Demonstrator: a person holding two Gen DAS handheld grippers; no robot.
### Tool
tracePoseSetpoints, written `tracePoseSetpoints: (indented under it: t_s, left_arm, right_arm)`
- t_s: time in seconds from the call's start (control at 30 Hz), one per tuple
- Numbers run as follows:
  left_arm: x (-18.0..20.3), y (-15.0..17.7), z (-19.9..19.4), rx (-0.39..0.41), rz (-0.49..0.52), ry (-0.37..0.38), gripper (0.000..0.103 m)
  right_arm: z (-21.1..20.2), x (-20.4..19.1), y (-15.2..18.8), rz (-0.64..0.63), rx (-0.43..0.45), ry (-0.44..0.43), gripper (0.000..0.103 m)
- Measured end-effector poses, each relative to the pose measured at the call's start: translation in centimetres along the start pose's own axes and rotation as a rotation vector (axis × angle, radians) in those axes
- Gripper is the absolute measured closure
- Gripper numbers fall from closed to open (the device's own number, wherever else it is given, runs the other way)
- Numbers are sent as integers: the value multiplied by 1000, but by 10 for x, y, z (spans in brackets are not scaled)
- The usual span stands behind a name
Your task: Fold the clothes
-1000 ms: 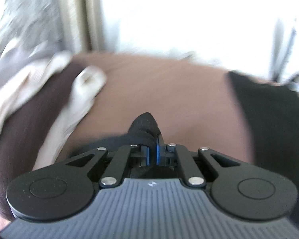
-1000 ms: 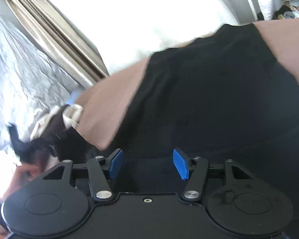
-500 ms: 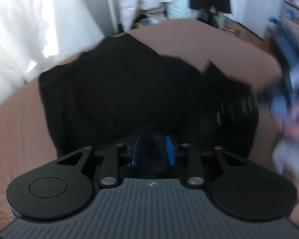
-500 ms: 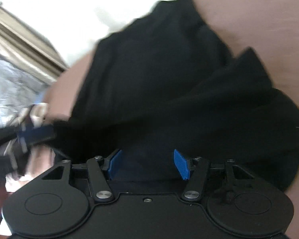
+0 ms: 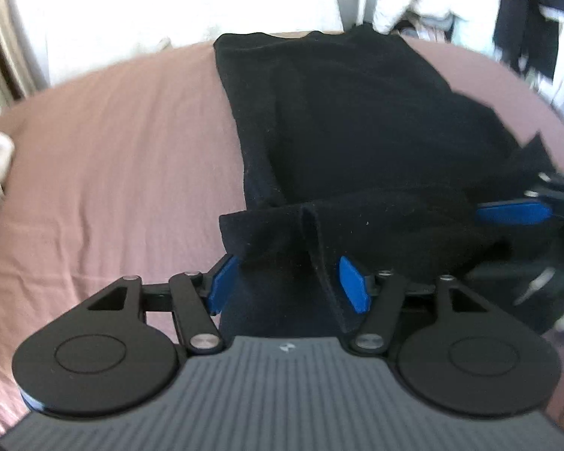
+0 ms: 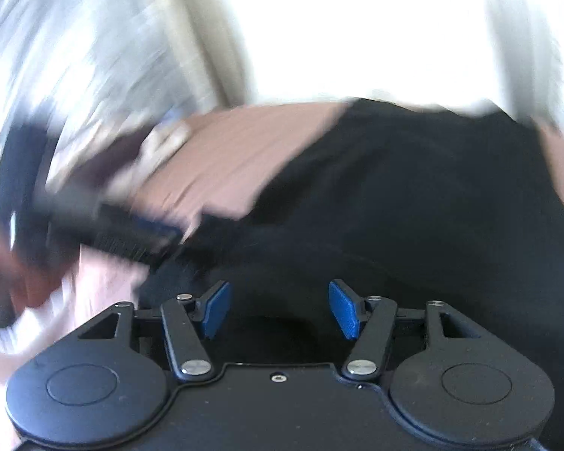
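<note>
Left wrist view: black garment lay on pink bed, long axis running from lower centre to top of frame; near folded edge between left tongs, spread wide, empty. Right tongs likewise spread, over cloth.

Black garment, of soft matte fabric, spread flat on a pinkish-brown sheet. In the left wrist view it fills the centre and right of the frame, its straight far edge near the top centre and its long left edge running down toward the lower centre. Across the middle a near portion is folded back over the rest, forming a raised fold with a seam. In the right wrist view, blurred, it occupies the centre and right
</note>
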State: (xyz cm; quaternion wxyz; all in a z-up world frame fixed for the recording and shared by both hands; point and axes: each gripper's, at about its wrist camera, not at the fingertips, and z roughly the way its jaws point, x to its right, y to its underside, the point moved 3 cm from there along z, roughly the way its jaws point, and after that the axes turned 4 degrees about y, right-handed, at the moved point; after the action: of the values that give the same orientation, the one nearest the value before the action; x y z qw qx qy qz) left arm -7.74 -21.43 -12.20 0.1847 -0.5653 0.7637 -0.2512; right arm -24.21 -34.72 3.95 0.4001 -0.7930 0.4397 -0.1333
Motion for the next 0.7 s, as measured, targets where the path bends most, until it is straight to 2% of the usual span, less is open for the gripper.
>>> tracePoseSetpoints:
  t_s: [0.07,0.1,0.13,0.17,0.2,0.27,0.37,0.4,0.47,0.53,0.57,0.63,0.67,0.7]
  left_arm:
    - [10,10,10,-22,115,-53,30]
    - [16,15,11,-21,155,-66,30]
    - [21,20,11,-21,196,-80,31]
    - [19,22,11,-24,182,-73,31]
    - [14,24,11,-28,154,-62,30]
    - [5,26,9,-37,99,-39,30]
    - [-8,30,8,-51,16,-5,30]
    - [-12,31,7,-55,-11,7,30]
    - [-20,33,6,-64,-66,30,30]
    - [-26,35,5,-43,-58,27,30]
    - [-25,34,2,-25,-50,29,30]
    - [-21,29,-4,13,-37,45,33]
    - [-18,25,-8,32,-34,58,33]
    - [-15,23,-11,40,-36,94,46]
  right_arm:
    - [27,-22,4,-154,-48,84,40]
    - [37,-26,8,-180,-63,124,60]
    - [40,-23,8,-154,-67,143,97]
    - [43,-19,9,-128,-71,161,97]
    - [35,-12,7,-58,-51,144,98]
    - [12,0,1,31,-10,179,99]
    - [-27,25,0,169,2,291,100]
    - [-36,39,4,199,-29,326,100]
    - [-36,64,13,232,-124,461,99]
    - [-37,88,22,263,-219,596,97]
    - [-41,95,23,244,-216,623,96]
    - [-52,96,16,257,-143,553,88]
    - [-51,85,9,254,-98,474,85]
    - [-49,74,3,250,-53,395,69]
